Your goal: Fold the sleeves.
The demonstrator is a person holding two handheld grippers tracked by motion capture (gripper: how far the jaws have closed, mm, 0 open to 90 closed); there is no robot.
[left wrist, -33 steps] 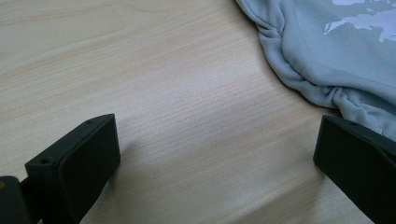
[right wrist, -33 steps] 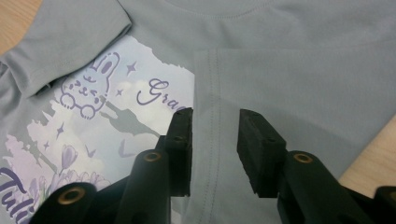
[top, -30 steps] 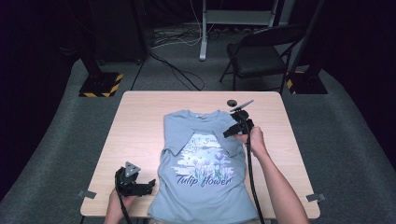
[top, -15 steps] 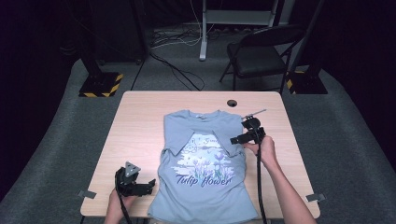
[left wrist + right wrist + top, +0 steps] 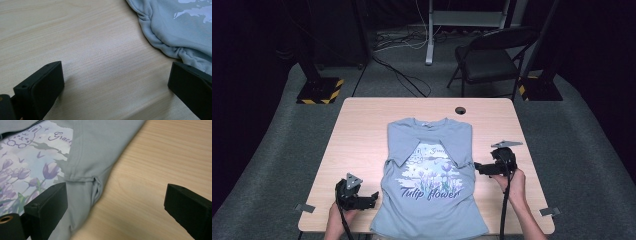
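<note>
A light blue T-shirt [image 5: 432, 170] with a tulip print lies flat on the wooden table [image 5: 362, 130], both sleeves folded in over the chest. My right gripper [image 5: 477, 167] sits just off the shirt's right edge and points at it. Its jaws have just been opening and now stand open. In the right gripper view [image 5: 116, 200] the shirt's folded edge [image 5: 100, 150] lies by one jaw, and nothing is pinched. My left gripper [image 5: 372, 197] rests open near the shirt's lower left side. In the left gripper view [image 5: 116, 75] bare wood lies between its jaws, with the shirt's hem [image 5: 180, 27] just beyond.
A dark round hole [image 5: 460, 110] sits near the table's far edge. Behind the table stand a folding chair [image 5: 492, 60], a post base with yellow-black stripes [image 5: 319, 90] and floor cables. Bare wood flanks the shirt on both sides.
My right gripper has opened and moved from the shirt's upper right part rightward and toward the person, off the cloth. The left gripper has stayed put.
</note>
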